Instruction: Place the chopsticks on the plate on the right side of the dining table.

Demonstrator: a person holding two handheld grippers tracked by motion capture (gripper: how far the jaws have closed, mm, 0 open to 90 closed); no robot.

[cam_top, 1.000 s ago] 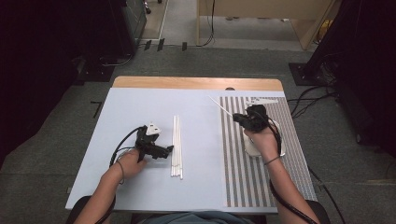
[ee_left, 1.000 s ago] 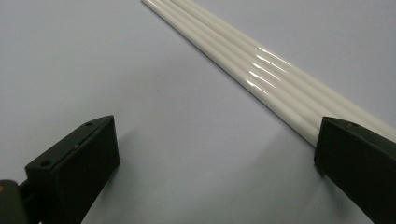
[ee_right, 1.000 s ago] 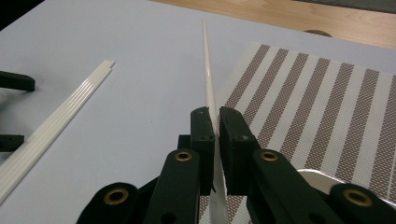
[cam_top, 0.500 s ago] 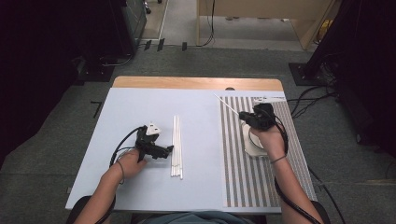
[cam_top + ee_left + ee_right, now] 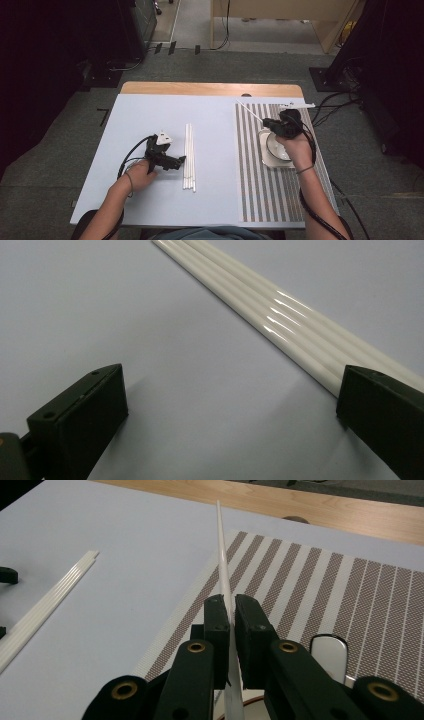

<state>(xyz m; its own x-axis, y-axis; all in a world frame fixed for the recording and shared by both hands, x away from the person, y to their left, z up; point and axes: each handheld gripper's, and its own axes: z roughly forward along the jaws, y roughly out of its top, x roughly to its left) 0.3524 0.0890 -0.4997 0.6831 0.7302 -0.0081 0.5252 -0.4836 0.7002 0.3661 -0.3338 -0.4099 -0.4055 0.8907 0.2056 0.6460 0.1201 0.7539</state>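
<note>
Since the earlier frames the right tongs (image 5: 269,122) have drifted a little toward the far right part of the striped mat (image 5: 280,200), carrying their white rod (image 5: 248,110) along, and the white dish (image 5: 276,148) under the hand now shows more of itself. The left tongs (image 5: 182,160) and the bundle of white rods (image 5: 189,156) lie as they did.

The right tongs (image 5: 231,625) are clamped narrow on the single white rod (image 5: 223,560), which runs up between the two black pads and sticks out past them at a slant, over the edge where the striped mat (image 5: 320,580) meets the pale blue desk (image 5: 125,545). In the high view the rod points away from the person toward the far left, its free end above the mat's near corner.

The left tongs (image 5: 230,405) stand wide, with nothing pinched; they rest low over the desk (image 5: 215,120) just beside the bundle of white rods (image 5: 280,315). One jaw tip sits at, or just over, the outermost rod of the bundle; whether it touches cannot be told.

The white dish sits on the striped mat, directly below the right hand (image 5: 296,150). Its inside looks bare where visible, though the hand covers part of it. In the right gripper view a corner of the white dish (image 5: 329,652) shows beside the jaws.
</note>
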